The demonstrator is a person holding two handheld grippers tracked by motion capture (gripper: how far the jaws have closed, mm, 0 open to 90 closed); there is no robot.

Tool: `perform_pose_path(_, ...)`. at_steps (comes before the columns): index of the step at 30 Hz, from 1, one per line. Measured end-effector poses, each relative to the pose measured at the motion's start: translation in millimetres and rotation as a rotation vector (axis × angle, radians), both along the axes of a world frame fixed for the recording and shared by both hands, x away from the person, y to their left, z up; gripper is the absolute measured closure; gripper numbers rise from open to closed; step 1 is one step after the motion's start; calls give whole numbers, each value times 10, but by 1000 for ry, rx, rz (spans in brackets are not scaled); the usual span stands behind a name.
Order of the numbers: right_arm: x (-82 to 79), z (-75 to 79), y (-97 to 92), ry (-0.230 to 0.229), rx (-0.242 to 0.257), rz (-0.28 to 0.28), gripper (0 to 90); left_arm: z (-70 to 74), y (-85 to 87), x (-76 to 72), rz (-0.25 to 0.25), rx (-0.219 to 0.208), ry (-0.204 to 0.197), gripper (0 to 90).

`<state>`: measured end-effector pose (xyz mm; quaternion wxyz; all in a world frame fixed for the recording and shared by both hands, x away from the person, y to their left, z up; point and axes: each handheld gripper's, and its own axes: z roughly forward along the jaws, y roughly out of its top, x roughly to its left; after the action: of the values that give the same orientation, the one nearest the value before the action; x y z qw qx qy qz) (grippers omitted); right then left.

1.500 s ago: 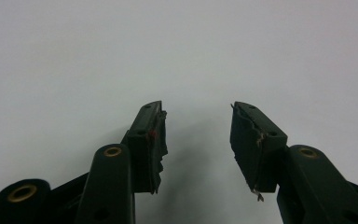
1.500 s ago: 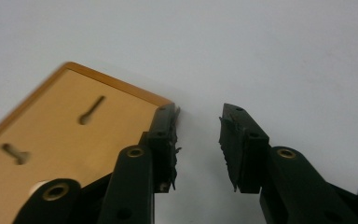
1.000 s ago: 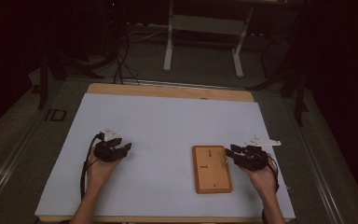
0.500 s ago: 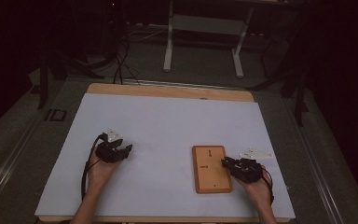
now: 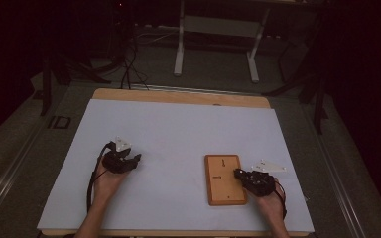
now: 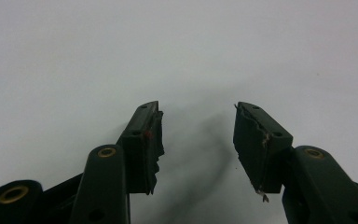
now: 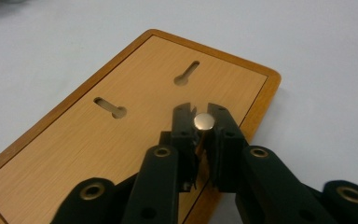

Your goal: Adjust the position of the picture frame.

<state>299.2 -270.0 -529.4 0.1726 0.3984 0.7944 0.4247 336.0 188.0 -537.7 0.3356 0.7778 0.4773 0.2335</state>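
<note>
A wooden board (image 5: 221, 191) with a darker rim lies flat on the white table at the right. Its face (image 7: 121, 140) has two keyhole slots (image 7: 112, 108). My right gripper (image 5: 239, 173) reaches over the board's right edge. Its jaws have just been closing and now pinch a small round metal knob (image 7: 204, 121) between the pads of the right gripper (image 7: 204, 116). My left gripper (image 5: 136, 159) rests at the left of the table. In the left gripper view it (image 6: 198, 135) stands open above bare white surface with nothing between its jaws.
The white sheet (image 5: 178, 134) covers the table, whose wooden far edge (image 5: 178, 96) shows beyond it. A grey metal stand (image 5: 218, 29) and cables sit on the dark floor behind. A cable trails from each gripper toward the person's forearms.
The right hand has come toward the near edge and slightly left, onto the board's right side. The left hand has not moved.
</note>
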Motion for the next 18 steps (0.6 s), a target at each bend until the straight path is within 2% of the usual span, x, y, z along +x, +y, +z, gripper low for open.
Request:
perform_pose_path(4,-7,-23,10,-3,11,-8,834,-1,-5,-1,-3,6,0,511)
perform_pose_path(9,15,-30,-28,16,49,1,839,-4,-4,3,0,4,0,511)
perform_pose_path(18,77,7,-40,9,51,-14,841,-4,9,5,7,2,0,511)
